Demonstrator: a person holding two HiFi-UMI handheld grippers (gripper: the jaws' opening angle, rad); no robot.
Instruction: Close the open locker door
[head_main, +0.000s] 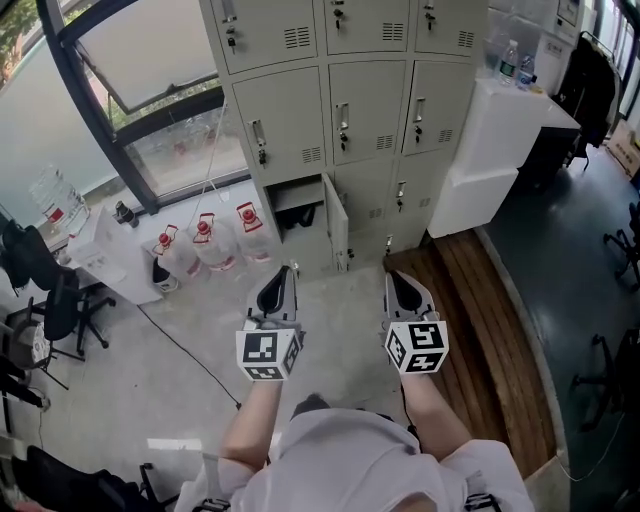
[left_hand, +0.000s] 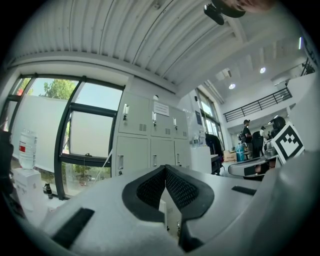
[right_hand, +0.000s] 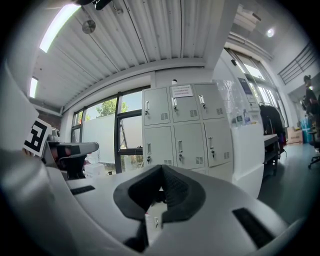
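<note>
A beige locker bank (head_main: 340, 100) stands ahead against the wall. One lower door (head_main: 336, 222) hangs open, swung out toward me, baring a dark compartment (head_main: 296, 212). My left gripper (head_main: 284, 270) and right gripper (head_main: 393, 274) hover side by side over the floor, short of the lockers, touching nothing. Both are shut and empty. In the left gripper view the jaws (left_hand: 165, 168) meet at their tips, with the lockers (left_hand: 150, 145) beyond. The right gripper (right_hand: 161, 168) is likewise shut, facing the lockers (right_hand: 182, 135); a pale door edge (right_hand: 152, 220) shows through the gap below its tips.
Three water jugs (head_main: 205, 240) stand left of the lockers under the window. A white counter (head_main: 495, 140) with bottles sits to the right. A wooden floor strip (head_main: 480, 330) runs along the right, with office chairs (head_main: 50, 300) at far left. People (left_hand: 246, 135) stand far off.
</note>
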